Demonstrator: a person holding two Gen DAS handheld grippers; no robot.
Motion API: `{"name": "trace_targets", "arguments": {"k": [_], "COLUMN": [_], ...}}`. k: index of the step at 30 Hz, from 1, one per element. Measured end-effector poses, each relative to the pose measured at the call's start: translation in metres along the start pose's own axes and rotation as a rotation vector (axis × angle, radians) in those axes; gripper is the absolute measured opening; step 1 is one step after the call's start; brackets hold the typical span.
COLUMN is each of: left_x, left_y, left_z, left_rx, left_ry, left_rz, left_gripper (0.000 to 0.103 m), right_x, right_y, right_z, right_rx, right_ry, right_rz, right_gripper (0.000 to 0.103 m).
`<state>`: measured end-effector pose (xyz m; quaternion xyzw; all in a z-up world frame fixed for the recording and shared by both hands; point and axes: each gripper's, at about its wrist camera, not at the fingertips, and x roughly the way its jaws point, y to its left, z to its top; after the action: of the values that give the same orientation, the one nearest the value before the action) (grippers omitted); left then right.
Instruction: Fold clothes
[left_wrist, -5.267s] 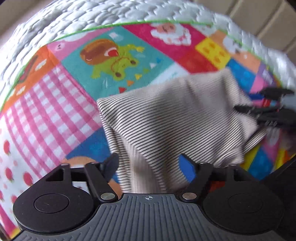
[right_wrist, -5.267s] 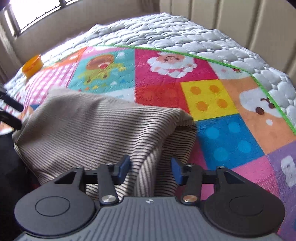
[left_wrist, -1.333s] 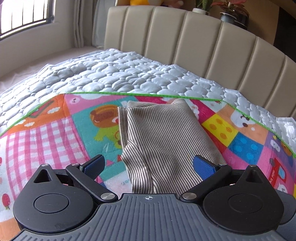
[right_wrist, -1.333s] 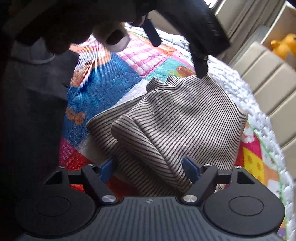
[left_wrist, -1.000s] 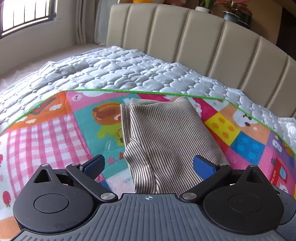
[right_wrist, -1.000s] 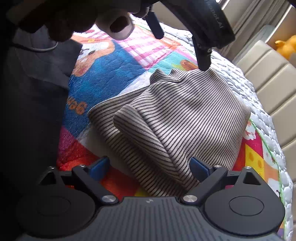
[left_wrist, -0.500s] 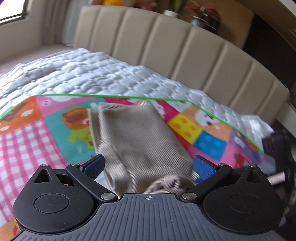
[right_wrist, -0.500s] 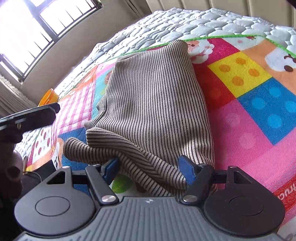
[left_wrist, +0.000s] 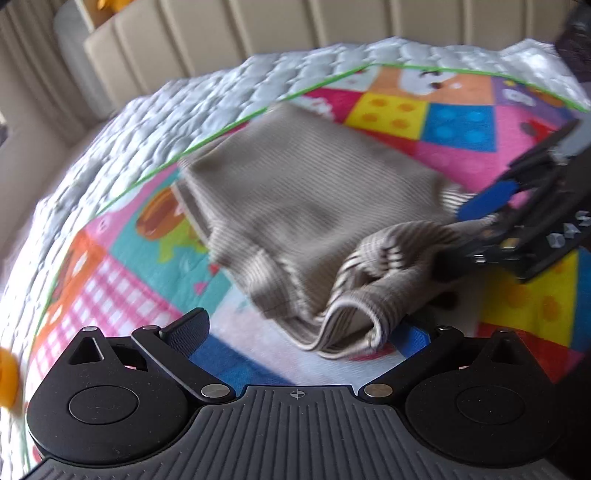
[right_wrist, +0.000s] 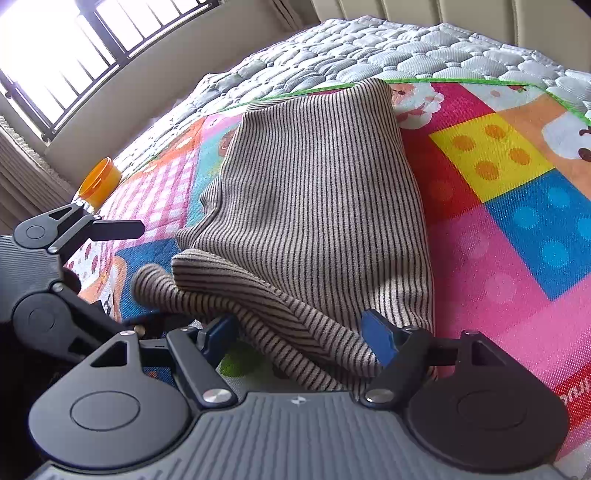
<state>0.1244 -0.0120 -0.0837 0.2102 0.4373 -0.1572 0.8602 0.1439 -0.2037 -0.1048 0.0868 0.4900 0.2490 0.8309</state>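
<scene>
Beige black-striped knit garment (right_wrist: 317, 192) folded narrow on colourful patchwork play mat (right_wrist: 517, 206), near hem bunched. Right tool (right_wrist: 299, 336) wide open straddling hem; left tool (left_wrist: 310, 332) wide open, empty. Pinch hem square, avoid mat.

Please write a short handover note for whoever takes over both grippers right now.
Left gripper: open, holding nothing, facing the near rolled end of the striped garment.
Right gripper: open, straddling the loose striped strip at the garment's near edge, not clamped.
Garment: lies on the colourful play mat on the quilted bed, main body folded flat into a narrow panel.
Orange cup sits beyond the mat's left edge.
Left to do: probably tuck or fold the loose near end over the panel, then smooth it.
</scene>
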Motion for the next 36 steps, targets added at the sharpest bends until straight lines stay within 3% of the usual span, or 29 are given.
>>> {"name": "trace_targets", "arguments": {"k": [4,8,12,23,25,29,32,36], "left_x": [-0.002,-0.001,0.002,0.007,0.008,0.011,0.011,-0.006], "left_y": [0.012,0.018,0.022,0.034,0.035,0.035,0.04,0.062], "left_z": [0.002,0.003,0.003,0.003,0.003,0.004,0.004,0.003], "left_rx": [-0.067,-0.109,-0.143,-0.236,-0.246,-0.26,-0.288,-0.393], "left_ry": [-0.016,-0.011,0.001,0.025,0.026,0.033,0.035,-0.047], "left_rz": [0.014,0.007,-0.007,-0.052,-0.06,-0.07,-0.09,-0.114], "left_gripper": [0.103,0.103,0.103,0.103,0.103,0.103,0.103,0.103], "right_x": [-0.005,-0.014,-0.007,0.023,0.03,0.038,0.037,0.022], "right_y": [0.006,0.041,0.067,0.094,0.095,0.097,0.099,0.1], "right_z": [-0.001,-0.011,-0.029,-0.059,-0.061,-0.066,-0.066,-0.04], "right_rx": [-0.035,-0.304,-0.531,-0.844,-0.871,-0.923,-0.967,-0.962], "right_ry": [-0.024,-0.108,-0.133,-0.131,-0.125,-0.115,-0.107,-0.086], "right_rz": [-0.026,-0.148,-0.212,-0.386,-0.418,-0.463,-0.479,-0.464], "right_gripper": [0.078,0.082,0.083,0.082,0.078,0.05,0.038,0.033]}}
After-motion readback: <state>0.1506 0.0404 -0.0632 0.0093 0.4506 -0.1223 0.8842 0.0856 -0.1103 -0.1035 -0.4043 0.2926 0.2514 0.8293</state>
